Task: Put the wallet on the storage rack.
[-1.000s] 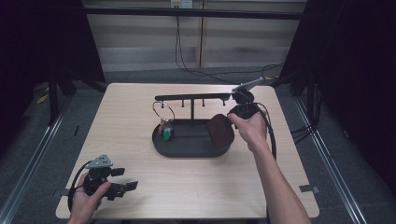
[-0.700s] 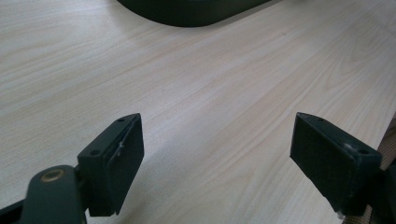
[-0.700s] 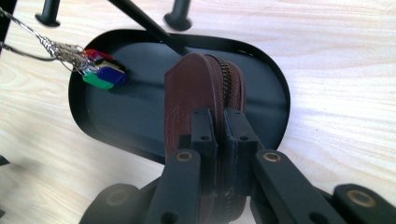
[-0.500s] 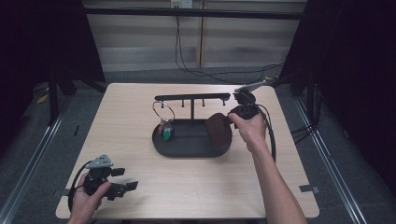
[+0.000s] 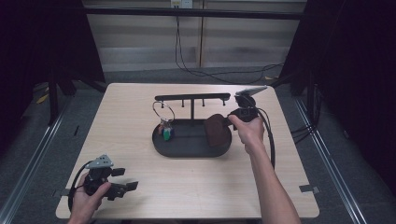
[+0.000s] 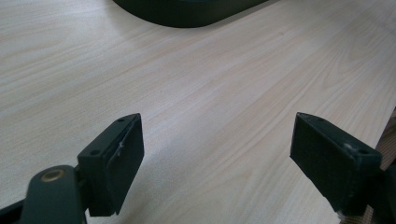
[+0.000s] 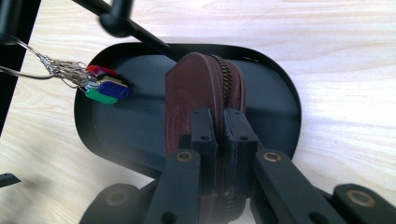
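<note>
Centrally on the worktop [image 5: 140,116] stands a black oval tray [image 5: 187,148] with a peg rack [image 5: 192,97]. Right tongs [image 7: 219,135] are clamped on a brown zip pouch [image 5: 215,129], held on edge over the tray's right end; lowering it flat before release seems advisable. Left tongs [image 6: 217,154] gape wide, empty, near the front-left corner. Right gripper view resolves the zipper and coloured key tags [image 7: 105,86] on a wire ring.

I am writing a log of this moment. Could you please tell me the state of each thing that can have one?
Left gripper: open, holding nothing, low over the table.
Right gripper: shut on the brown zip pouch.
Brown zip pouch: zipped, held on edge over the black tray.
Black tray: flat on the table.
Key bunch: hanging from the stand's crossbar by a wire ring.
</note>
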The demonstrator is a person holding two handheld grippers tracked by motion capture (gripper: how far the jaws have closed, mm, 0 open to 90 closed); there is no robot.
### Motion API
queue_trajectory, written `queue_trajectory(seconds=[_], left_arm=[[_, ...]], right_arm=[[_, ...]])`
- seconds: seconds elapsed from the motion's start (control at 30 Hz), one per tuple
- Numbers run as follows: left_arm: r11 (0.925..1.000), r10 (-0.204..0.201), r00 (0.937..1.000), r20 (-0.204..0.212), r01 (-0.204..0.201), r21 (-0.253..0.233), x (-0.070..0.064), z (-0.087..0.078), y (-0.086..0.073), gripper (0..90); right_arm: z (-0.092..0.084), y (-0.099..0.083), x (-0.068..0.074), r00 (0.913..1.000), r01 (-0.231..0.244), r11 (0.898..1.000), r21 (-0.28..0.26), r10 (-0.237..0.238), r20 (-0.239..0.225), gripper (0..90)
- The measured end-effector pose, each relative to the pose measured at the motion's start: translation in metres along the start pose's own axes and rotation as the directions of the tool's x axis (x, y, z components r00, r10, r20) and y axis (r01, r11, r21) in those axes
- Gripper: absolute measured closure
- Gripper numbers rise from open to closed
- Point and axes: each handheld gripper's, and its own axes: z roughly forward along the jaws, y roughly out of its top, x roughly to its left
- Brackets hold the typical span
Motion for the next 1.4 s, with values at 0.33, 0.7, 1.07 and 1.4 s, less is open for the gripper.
queue_trajectory(seconds=[0.33, 0.7, 1.07, 1.4], left_arm=[[1.0, 0.001, 1.0, 0.003, -0.001, 0.001, 0.0, 0.0, 0.0, 17.7], [1.0, 0.001, 1.0, 0.003, -0.001, 0.004, 0.0, 0.001, 0.0, 17.6], [1.0, 0.002, 1.0, 0.005, -0.002, 0.004, 0.0, 0.0, 0.0, 17.6], [1.0, -0.002, 1.0, 0.01, 0.002, 0.002, 0.0, 0.0, 0.0, 17.6]], right_arm=[[0.017, -0.003, -0.005, 0.9996, -0.022, 1.0, -0.021, 0.021, -0.018, 84.2], [0.034, -0.01, -0.019, 0.9985, -0.029, 0.999, -0.022, 0.028, -0.047, 84.2], [0.052, -0.018, -0.031, 0.9948, -0.071, 0.997, -0.031, 0.068, -0.076, 83.2], [0.058, -0.02, -0.035, 0.9987, -0.052, 0.998, -0.034, 0.052, -0.004, 79.9]])
